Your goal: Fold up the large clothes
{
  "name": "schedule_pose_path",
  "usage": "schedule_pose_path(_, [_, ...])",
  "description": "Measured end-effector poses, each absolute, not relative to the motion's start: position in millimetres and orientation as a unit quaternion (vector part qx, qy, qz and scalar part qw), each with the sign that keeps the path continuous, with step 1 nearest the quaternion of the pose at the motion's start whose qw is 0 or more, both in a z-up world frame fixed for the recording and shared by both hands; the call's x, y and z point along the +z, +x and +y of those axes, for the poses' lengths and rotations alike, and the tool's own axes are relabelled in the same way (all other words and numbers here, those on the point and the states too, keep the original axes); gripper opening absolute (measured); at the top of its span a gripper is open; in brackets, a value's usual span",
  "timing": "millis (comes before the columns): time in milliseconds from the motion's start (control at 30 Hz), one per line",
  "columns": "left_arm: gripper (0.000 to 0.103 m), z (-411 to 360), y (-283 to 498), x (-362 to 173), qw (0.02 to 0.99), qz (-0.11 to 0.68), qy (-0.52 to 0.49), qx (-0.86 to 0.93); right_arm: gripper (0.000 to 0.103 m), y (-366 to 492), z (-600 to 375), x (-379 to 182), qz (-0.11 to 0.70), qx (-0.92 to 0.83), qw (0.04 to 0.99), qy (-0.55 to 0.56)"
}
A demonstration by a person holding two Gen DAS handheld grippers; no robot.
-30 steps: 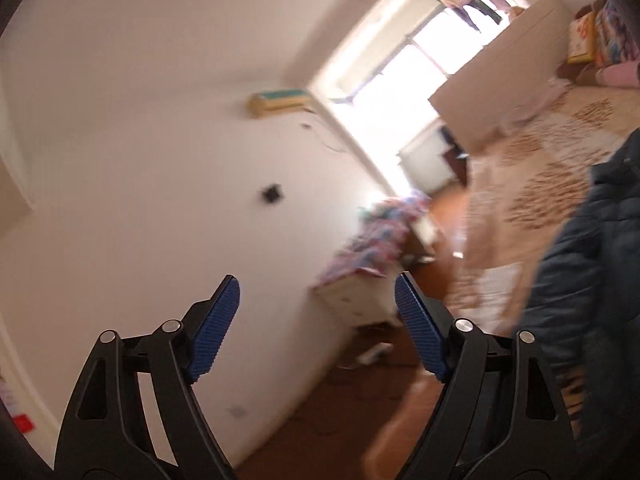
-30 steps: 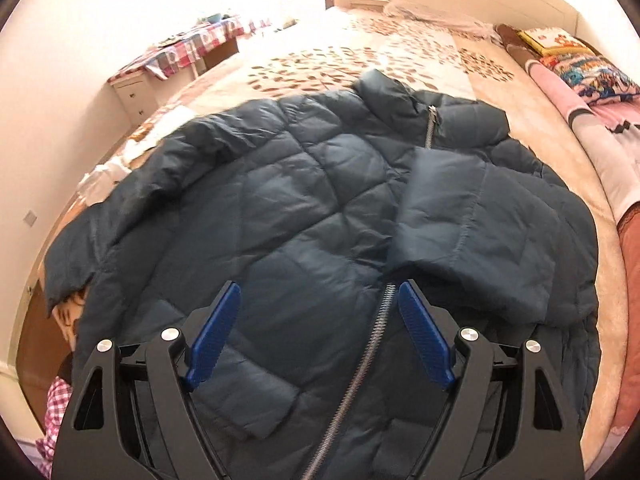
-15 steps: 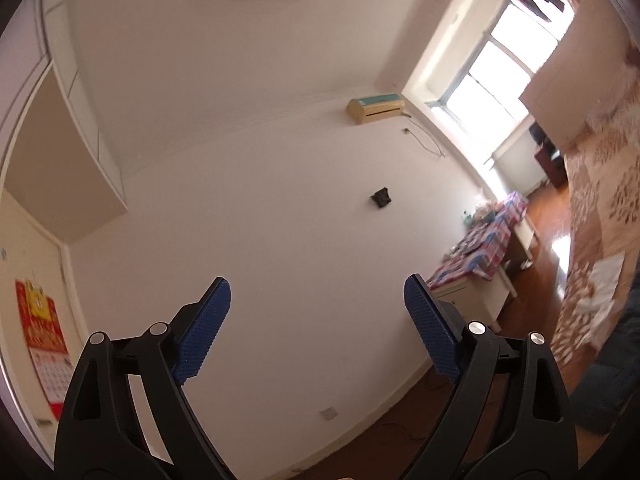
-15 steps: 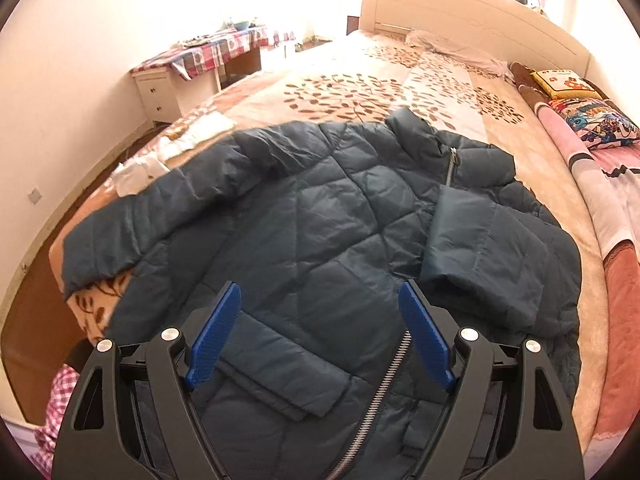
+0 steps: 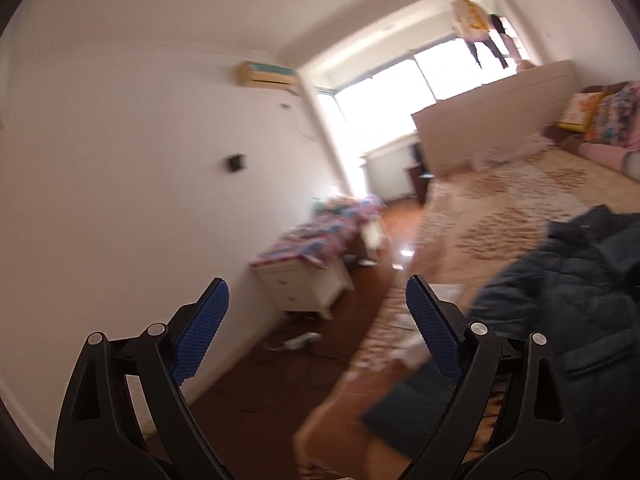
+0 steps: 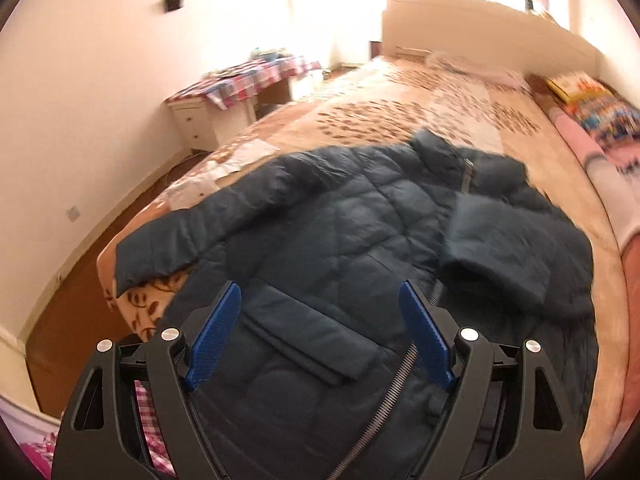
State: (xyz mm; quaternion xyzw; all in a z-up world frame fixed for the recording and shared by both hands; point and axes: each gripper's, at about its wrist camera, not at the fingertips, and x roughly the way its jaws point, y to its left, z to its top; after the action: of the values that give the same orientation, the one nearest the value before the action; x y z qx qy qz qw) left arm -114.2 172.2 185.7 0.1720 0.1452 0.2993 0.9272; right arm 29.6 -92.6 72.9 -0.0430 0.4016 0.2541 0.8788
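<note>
A dark blue quilted puffer jacket [image 6: 352,240] lies front up on the bed [image 6: 400,120], zipped, collar toward the headboard. Its right sleeve [image 6: 504,256] is folded across the chest; its left sleeve [image 6: 192,236] stretches out to the bed's left edge. My right gripper [image 6: 320,332] is open and empty, held above the jacket's lower front near a pocket flap [image 6: 312,344]. My left gripper [image 5: 316,320] is open and empty, off the bed's left side above the floor; the jacket [image 5: 560,300] shows at the right of the left wrist view.
A white bedside cabinet [image 5: 304,284] with a checked cloth stands by the left wall; it also shows in the right wrist view [image 6: 208,116]. Wooden floor [image 5: 280,368] runs along the bed's left side. Pillows and folded bedding [image 6: 588,100] lie along the right. The headboard [image 6: 480,16] is at the far end.
The left gripper's view swung from the wall and ceiling back down toward the floor and bed edge. The right gripper pulled back and up from the jacket. Both stayed open.
</note>
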Motion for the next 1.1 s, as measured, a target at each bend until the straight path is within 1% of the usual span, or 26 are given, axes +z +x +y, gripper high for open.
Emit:
schedule_pose_path(167, [0.090, 120.4, -52.9, 144.0, 0.958, 0.197, 0.139, 0.156, 0.079, 40.7, -157.0, 50.4, 0.421, 0.195, 0.886, 0.013])
schedule_pose_path(233, [0.090, 88.9, -24.9, 124.6, 0.963, 0.226, 0.117, 0.084, 0.079, 43.3, -181.4, 42.3, 0.426, 0.174, 0.887, 0.033])
schedule_pose_path(333, [0.090, 51.9, 17.4, 97.2, 0.964, 0.251, 0.092, 0.009, 0.079, 46.6, -215.5, 33.1, 0.428, 0.148, 0.890, 0.056])
schedule_pose_path(400, [0.090, 18.7, 33.2, 73.9, 0.961, 0.258, 0.095, -0.027, 0.079, 50.0, -236.1, 27.3, 0.427, 0.132, 0.891, 0.075])
schedule_pose_path(467, [0.086, -14.4, 48.9, 59.3, 0.957, 0.261, 0.117, -0.051, 0.074, 52.5, -258.4, 21.8, 0.426, 0.117, 0.891, 0.101])
schedule_pose_path(500, [0.082, -35.7, 57.8, 48.8, 0.954, 0.261, 0.133, -0.070, 0.073, 53.9, -270.7, 18.6, 0.427, 0.110, 0.890, 0.118])
schedule_pose_path(600, [0.076, -98.0, 75.1, 24.5, 0.938, 0.251, 0.215, -0.104, 0.073, 55.2, -299.2, 10.6, 0.427, 0.088, 0.887, 0.151])
schedule_pose_path(700, [0.074, -151.7, 86.7, 7.0, 0.916, 0.225, 0.305, -0.128, 0.073, 53.8, -319.6, 4.2, 0.429, 0.072, 0.885, 0.166])
schedule_pose_path(733, [0.070, -168.6, 88.9, -0.8, 0.906, 0.217, 0.336, -0.135, 0.073, 53.4, -326.6, 1.5, 0.430, 0.066, 0.884, 0.168])
schedule_pose_path(800, [0.068, -190.7, 88.9, -7.2, 0.893, 0.205, 0.371, -0.149, 0.073, 51.8, -334.3, -1.8, 0.431, 0.058, 0.885, 0.169])
schedule_pose_path(867, [0.061, -202.8, 91.1, -10.0, 0.884, 0.205, 0.391, -0.153, 0.073, 50.1, -341.7, -5.8, 0.432, 0.053, 0.883, 0.176])
schedule_pose_path(900, [0.051, -209.6, 95.9, -15.6, 0.877, 0.214, 0.403, -0.154, 0.073, 49.3, -345.5, -8.1, 0.433, 0.051, 0.881, 0.183])
schedule_pose_path(933, [0.032, -212.8, 100.1, -16.9, 0.871, 0.223, 0.409, -0.155, 0.073, 48.8, -348.0, -10.2, 0.433, 0.049, 0.880, 0.186])
schedule_pose_path(967, [0.020, -215.0, 106.5, -21.5, 0.866, 0.240, 0.410, -0.155, 0.073, 48.2, -351.6, -12.4, 0.434, 0.047, 0.879, 0.192])
schedule_pose_path(1000, [0.004, -213.8, 111.3, -21.5, 0.864, 0.255, 0.404, -0.157, 0.073, 47.8, -353.0, -14.0, 0.435, 0.045, 0.878, 0.196])
schedule_pose_path(1100, [0.001, -199.0, 119.3, -15.8, 0.874, 0.280, 0.370, -0.145, 0.073, 47.6, -357.6, -17.8, 0.438, 0.039, 0.875, 0.203])
